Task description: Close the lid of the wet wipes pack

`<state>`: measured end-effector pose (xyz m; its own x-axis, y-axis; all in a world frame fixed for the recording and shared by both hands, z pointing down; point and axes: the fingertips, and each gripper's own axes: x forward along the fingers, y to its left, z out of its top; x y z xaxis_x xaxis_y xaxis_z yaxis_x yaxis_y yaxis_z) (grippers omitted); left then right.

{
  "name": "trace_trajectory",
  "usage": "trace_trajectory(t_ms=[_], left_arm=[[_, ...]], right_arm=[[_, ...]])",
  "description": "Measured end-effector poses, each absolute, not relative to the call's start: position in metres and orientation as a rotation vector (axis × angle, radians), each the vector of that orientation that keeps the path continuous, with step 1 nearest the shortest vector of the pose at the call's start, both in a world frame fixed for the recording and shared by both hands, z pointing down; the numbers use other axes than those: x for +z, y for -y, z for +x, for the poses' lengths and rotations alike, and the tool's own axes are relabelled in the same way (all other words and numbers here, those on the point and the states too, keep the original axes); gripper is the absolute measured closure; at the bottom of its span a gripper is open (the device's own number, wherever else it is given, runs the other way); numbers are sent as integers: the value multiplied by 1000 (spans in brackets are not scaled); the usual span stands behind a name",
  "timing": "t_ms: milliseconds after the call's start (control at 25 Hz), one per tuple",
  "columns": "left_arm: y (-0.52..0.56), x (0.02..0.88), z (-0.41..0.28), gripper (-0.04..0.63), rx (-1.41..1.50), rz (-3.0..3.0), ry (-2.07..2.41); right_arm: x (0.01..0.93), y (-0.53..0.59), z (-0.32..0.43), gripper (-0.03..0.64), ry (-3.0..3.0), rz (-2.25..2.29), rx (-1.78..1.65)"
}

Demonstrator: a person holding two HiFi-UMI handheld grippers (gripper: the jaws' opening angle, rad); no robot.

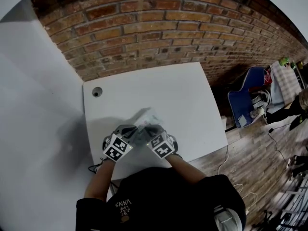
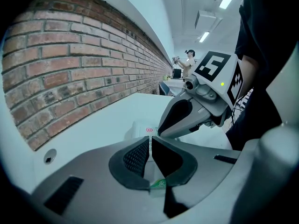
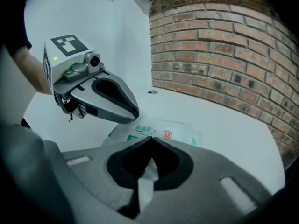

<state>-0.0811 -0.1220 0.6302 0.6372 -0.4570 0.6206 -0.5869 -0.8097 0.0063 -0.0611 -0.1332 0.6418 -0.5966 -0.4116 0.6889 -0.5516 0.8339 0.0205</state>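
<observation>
Head view: white desk (image 1: 192,109), smooth matte top, rounded corners, with a round grommet hole (image 1: 96,91) at its far left corner. A rough red brick wall (image 1: 159,23) runs along the far edge. The wet wipes pack (image 1: 148,117) is soft crinkly film, white with green print. It lies on the desk towards the near edge, left of centre. The left gripper (image 1: 129,131) and right gripper (image 1: 150,133) meet tip to tip at the pack's near end. Open desk surface runs far and right of the pack. The near edge is close behind the grippers.

Left gripper view: the black textured jaws are pressed nearly together, with a thin green-printed edge of the pack film pinched between them low down. The rest of the pack (image 2: 142,129) lies flat on the desk just beyond the tips. The right gripper's smooth grey shell comes in from the right, its tip over the pack.

Right gripper view: the jaws meet at the tips and clamp a thin white strip (image 3: 144,185) that hangs between the pads. Can't tell whether it is a wipe or a pack flap. The pack (image 3: 163,132) sits directly ahead. The left gripper's tip reaches in from the left above it.
</observation>
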Motion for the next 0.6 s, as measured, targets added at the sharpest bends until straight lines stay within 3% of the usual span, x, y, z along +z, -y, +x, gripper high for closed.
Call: trace_trajectory(t_ms=[600], left_arm=[[128,644,-86,572,875,2638,840]], right_arm=[[648,137,-63,617,2283,725,286]])
